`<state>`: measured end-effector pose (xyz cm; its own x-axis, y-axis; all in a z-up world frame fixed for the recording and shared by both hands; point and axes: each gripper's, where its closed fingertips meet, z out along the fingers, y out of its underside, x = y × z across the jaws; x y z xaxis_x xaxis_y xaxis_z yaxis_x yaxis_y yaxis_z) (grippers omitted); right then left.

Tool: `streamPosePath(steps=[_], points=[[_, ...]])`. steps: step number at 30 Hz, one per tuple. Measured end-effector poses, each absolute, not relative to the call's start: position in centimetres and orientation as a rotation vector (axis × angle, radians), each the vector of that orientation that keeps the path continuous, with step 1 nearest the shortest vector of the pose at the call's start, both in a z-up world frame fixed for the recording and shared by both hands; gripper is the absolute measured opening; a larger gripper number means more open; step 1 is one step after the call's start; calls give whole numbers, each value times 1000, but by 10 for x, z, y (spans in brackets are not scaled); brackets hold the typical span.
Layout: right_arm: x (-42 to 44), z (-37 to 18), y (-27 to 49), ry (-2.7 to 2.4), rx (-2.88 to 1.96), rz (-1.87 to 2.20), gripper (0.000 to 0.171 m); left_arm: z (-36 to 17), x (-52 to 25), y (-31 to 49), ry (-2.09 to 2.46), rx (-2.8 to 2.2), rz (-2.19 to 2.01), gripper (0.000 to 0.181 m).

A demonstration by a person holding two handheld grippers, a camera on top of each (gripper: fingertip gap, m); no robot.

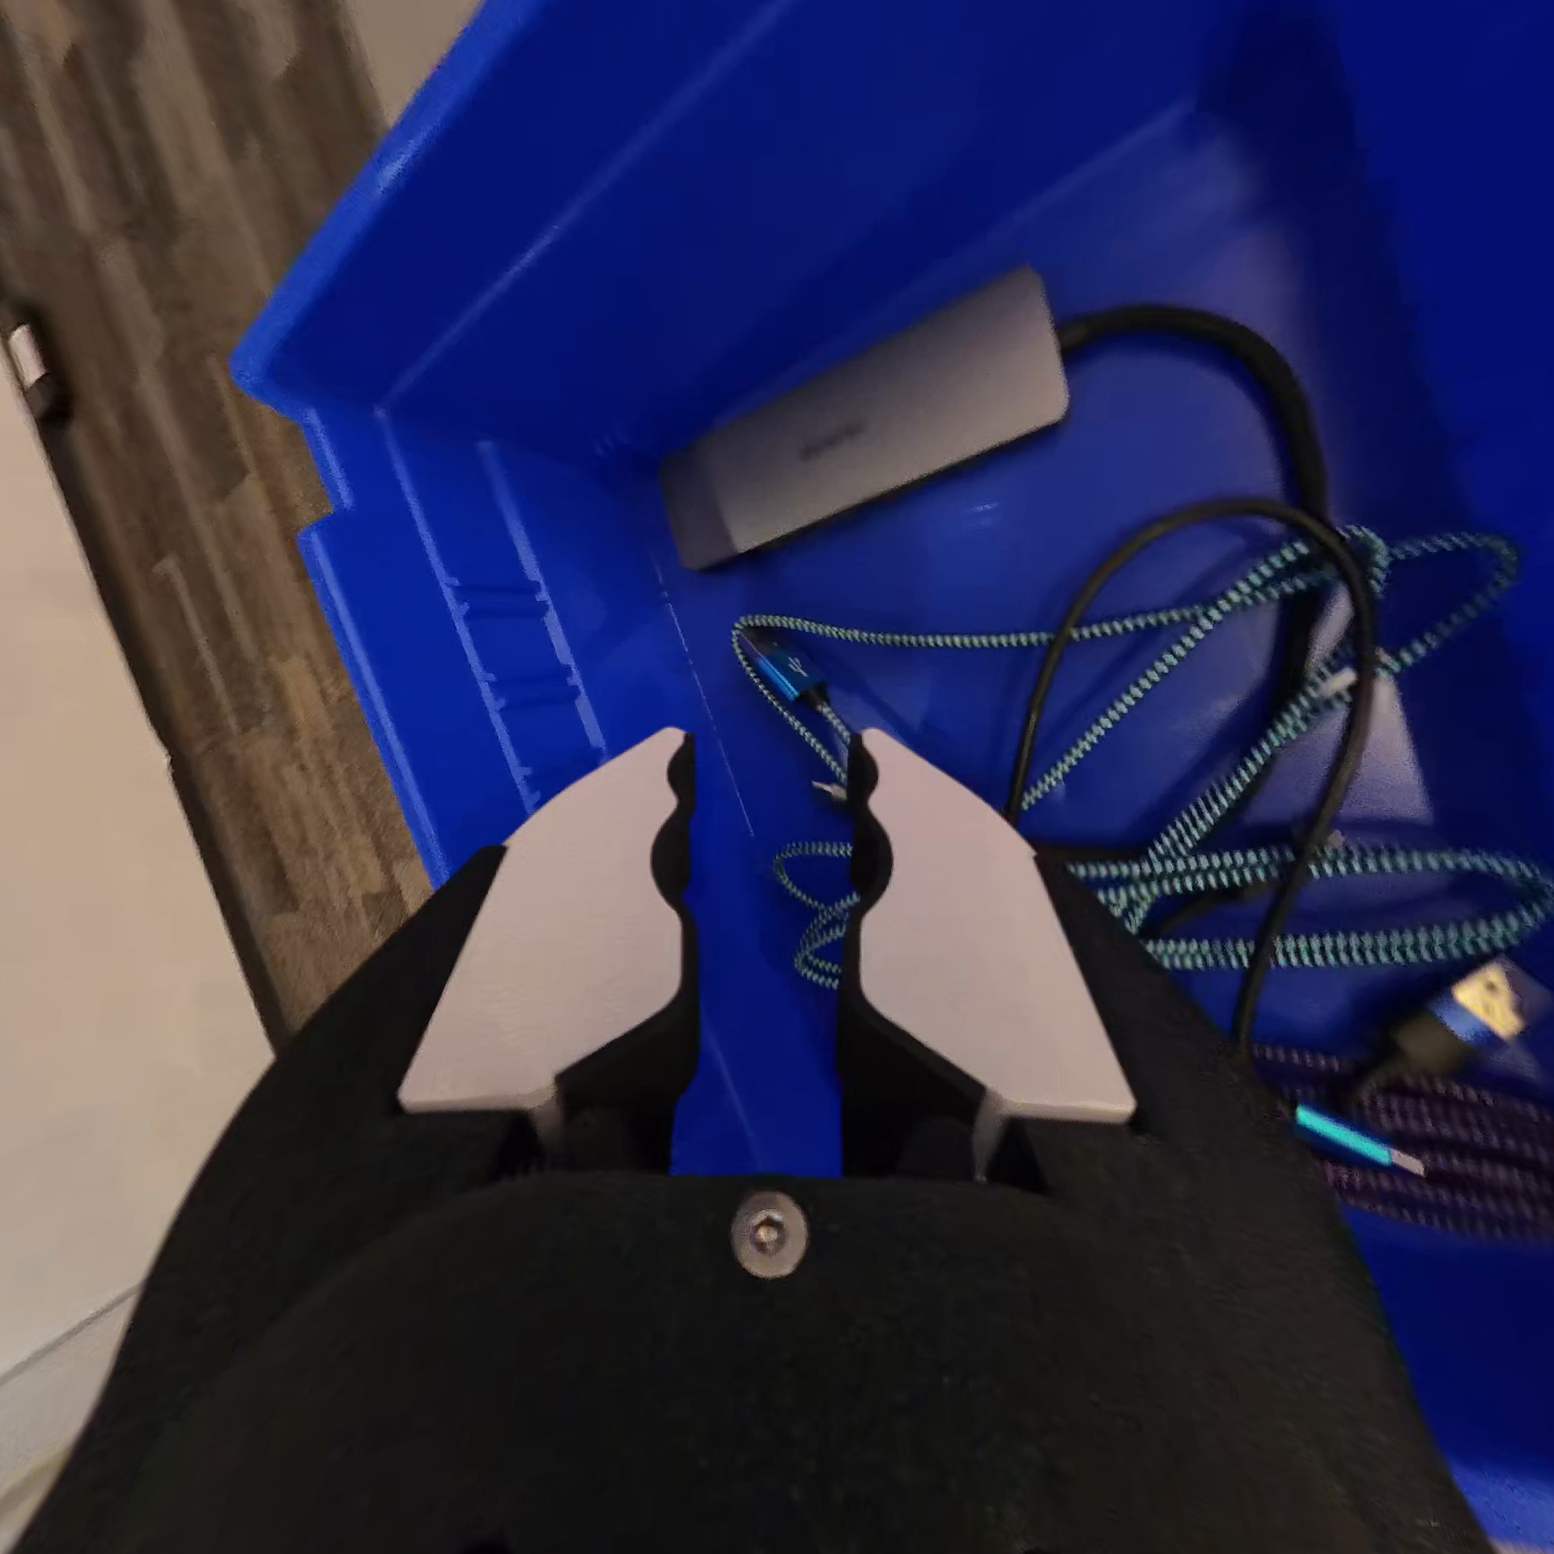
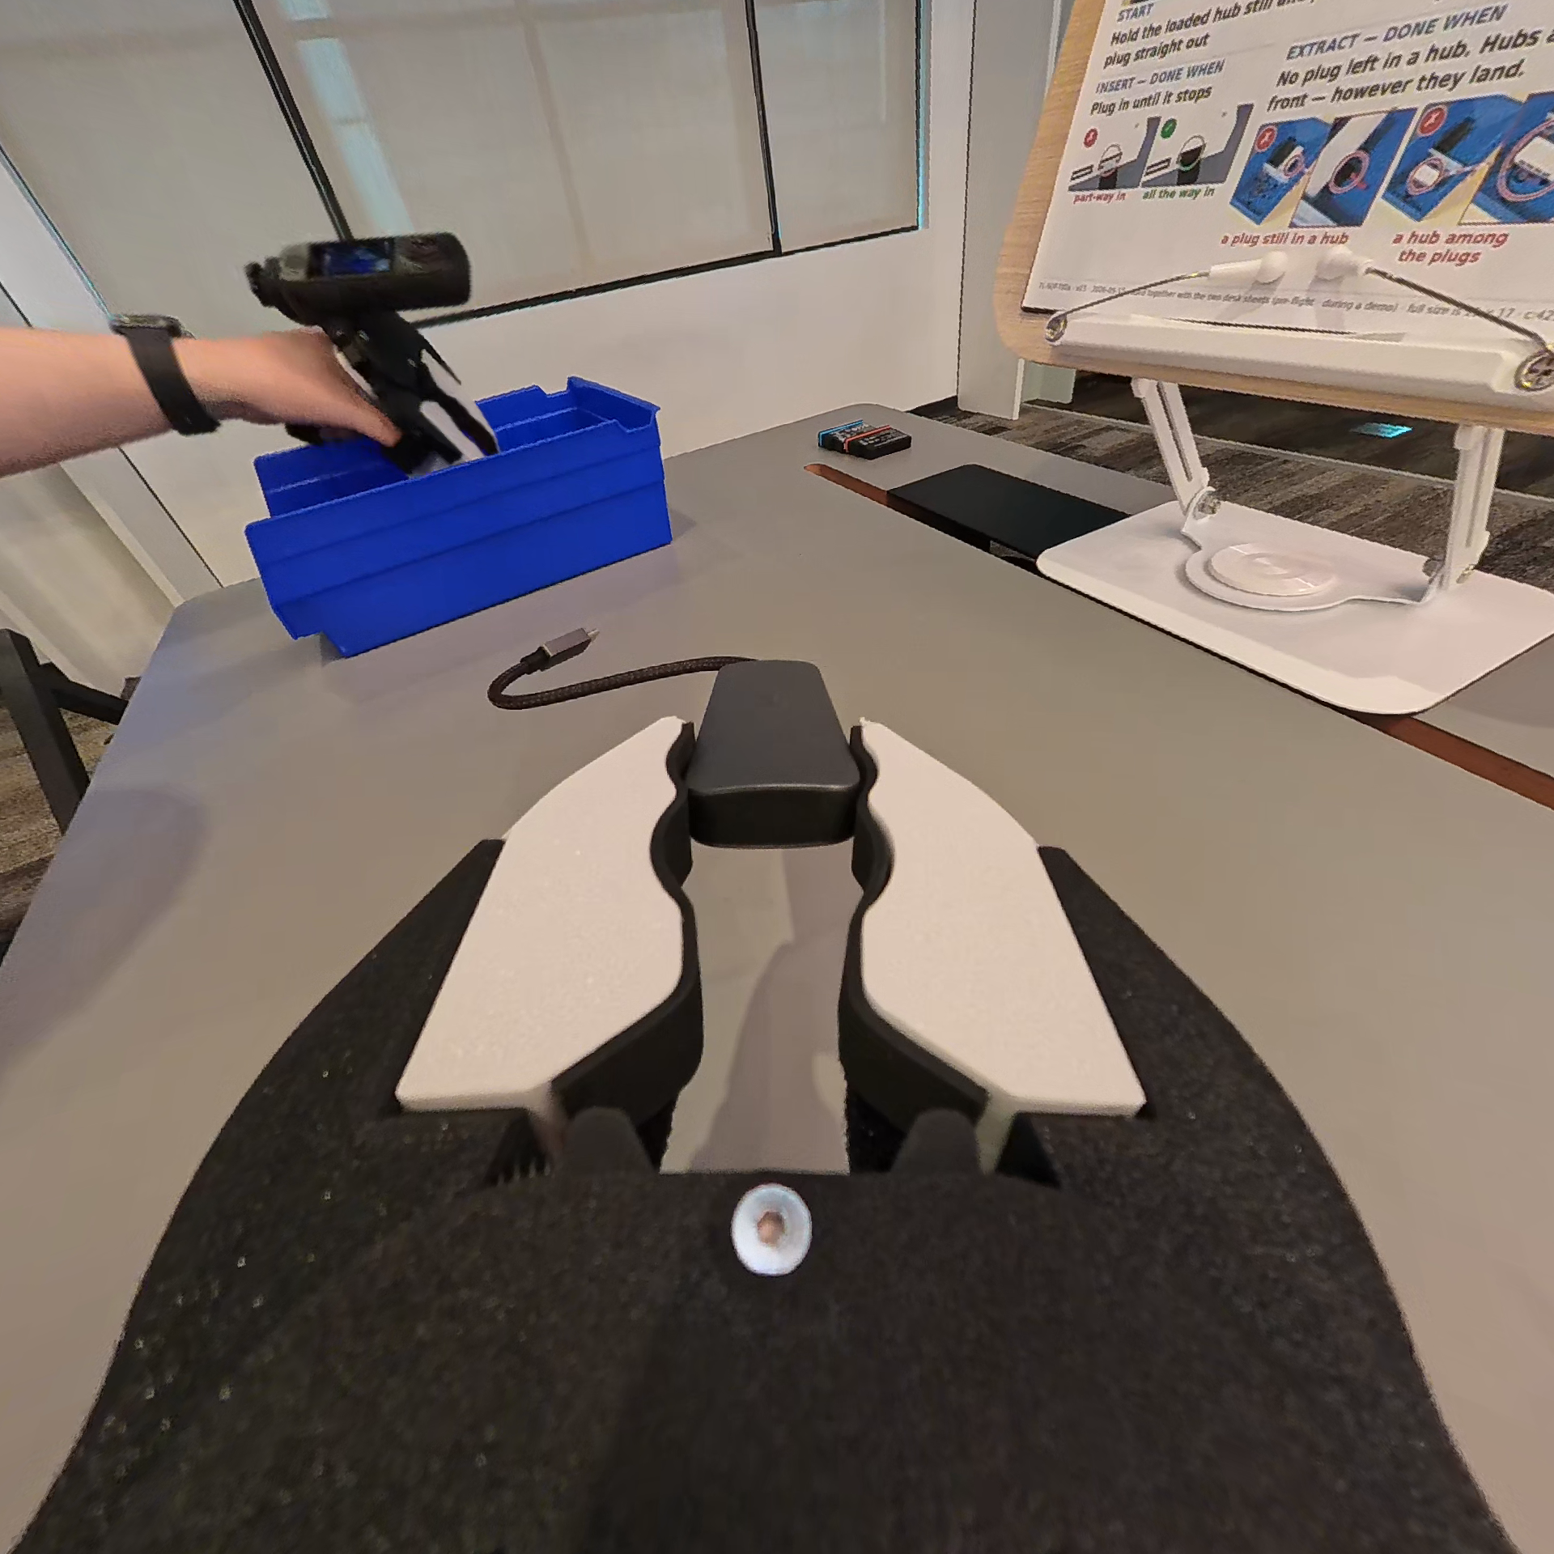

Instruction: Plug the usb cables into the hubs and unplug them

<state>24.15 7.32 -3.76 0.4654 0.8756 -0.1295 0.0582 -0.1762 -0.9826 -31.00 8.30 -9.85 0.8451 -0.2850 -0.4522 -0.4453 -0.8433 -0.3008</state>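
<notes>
Left to right: the left gripper, jaws partly spread and empty, dips into the blue bin over braided cables and a grey hub; the right gripper pinches a dark hub on the worktop. Judged next: pick a plug to insert.

Your L wrist cam looks steeply down, close, into the blue bin; R cam looks low across the tabletop, same bin far upper left.
</notes>
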Motion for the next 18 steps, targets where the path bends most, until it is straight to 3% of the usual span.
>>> streamPosePath(steps=[10, 13, 15, 18], points=[[248, -33, 72, -820, -1573, 903, 34, -135, -329, 93, 533, -2701, 874, 44], [249, -34, 72, -818, -1578, 907, 34, -137, -334, 96, 566, -2679, 930, 33], [251, -36, 73, -820, -1586, 898, 34, -140, -333, 99, 606, -2659, 913, 15], [253, -36, 73, -817, -1588, 895, 34, -138, -335, 99, 644, -2617, 925, 13]])
